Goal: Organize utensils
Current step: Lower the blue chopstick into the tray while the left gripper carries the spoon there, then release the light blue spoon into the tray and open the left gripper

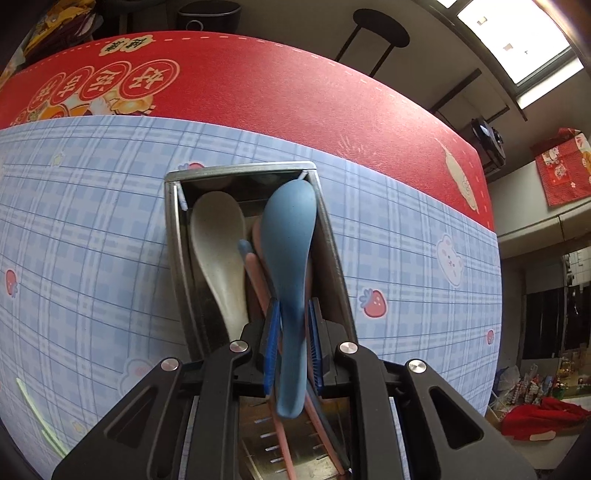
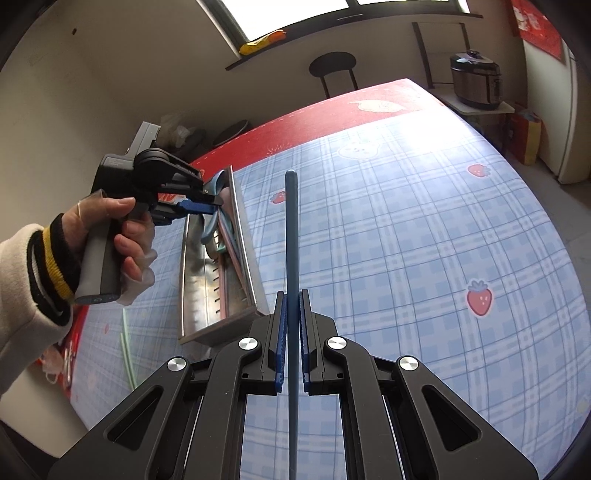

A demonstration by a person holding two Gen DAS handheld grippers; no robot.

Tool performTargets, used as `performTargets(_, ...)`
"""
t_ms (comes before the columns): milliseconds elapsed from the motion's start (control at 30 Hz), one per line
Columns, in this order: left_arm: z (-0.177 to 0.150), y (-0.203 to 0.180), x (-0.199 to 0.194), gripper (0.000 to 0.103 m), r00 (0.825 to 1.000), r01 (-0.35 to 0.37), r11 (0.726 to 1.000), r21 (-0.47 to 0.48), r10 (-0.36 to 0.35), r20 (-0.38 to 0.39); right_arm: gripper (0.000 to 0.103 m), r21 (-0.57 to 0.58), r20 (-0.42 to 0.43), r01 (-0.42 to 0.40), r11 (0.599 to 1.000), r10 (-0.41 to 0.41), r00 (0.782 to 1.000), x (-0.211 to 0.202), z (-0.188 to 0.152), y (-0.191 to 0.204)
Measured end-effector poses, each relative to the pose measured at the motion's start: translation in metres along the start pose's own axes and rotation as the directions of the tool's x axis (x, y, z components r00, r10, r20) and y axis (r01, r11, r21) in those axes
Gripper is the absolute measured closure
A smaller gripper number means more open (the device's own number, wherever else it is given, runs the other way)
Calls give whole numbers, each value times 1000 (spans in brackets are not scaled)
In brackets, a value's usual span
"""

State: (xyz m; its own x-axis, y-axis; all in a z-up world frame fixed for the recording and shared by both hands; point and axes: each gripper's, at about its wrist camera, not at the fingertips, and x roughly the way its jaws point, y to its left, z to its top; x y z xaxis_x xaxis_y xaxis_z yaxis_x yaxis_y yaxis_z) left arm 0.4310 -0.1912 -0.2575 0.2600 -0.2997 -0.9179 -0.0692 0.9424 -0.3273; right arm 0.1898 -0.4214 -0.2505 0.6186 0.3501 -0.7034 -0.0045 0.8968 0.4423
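1. Utensils fill a steel tray on the blue plaid cloth in the left wrist view; the left gripper is clamped on the handle of a blue spoon, whose bowl lies over the tray's far end; a cream spoon and pink pieces lie beside it inside.
2. Right wrist view: the right gripper is closed on a blue chopstick held above the cloth; the tray sits to its left, the left gripper over it; two pale green sticks lie near the tray.

Black stool beyond red mat; rice cooker on side table; plaid cloth underneath.
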Motion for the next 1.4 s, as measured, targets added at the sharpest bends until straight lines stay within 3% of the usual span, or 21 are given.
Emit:
performTargets(133, -5, -5, -18, 83, 999, 39, 998, 52, -40, 27, 97, 1, 6, -8, 1000, 8, 1000, -1, 1, 6)
performTargets(333, -15, 8, -70, 80, 991, 22, 989, 146, -41, 129, 97, -37, 13, -26, 999, 27, 1000, 6, 11, 26)
performTargets(567, -44, 52, -135, 70, 949, -56, 975, 213, -14, 314, 97, -192, 12, -32, 981, 35, 999, 21, 49, 64)
performTargets(833, -88, 138, -175, 68, 915, -128, 987, 96, 80, 395, 97, -420, 47, -13, 908, 36, 998, 60, 107, 133)
performTargets(1100, -124, 206, -187, 68, 911, -167, 986, -9, 158, 380, 97, -533, -76, 48, 845, -104, 992, 135, 85, 158)
performTargets(1267, -136, 232, -192, 68, 915, -155, 985, -69, 170, 365, 96, -494, -105, 122, 861, -199, 974, 154, 75, 145)
performTargets(1400, -143, 239, -194, 68, 918, -149, 986, -77, 167, 360, 95, -443, -119, 143, 885, -216, 969, 149, 76, 140)
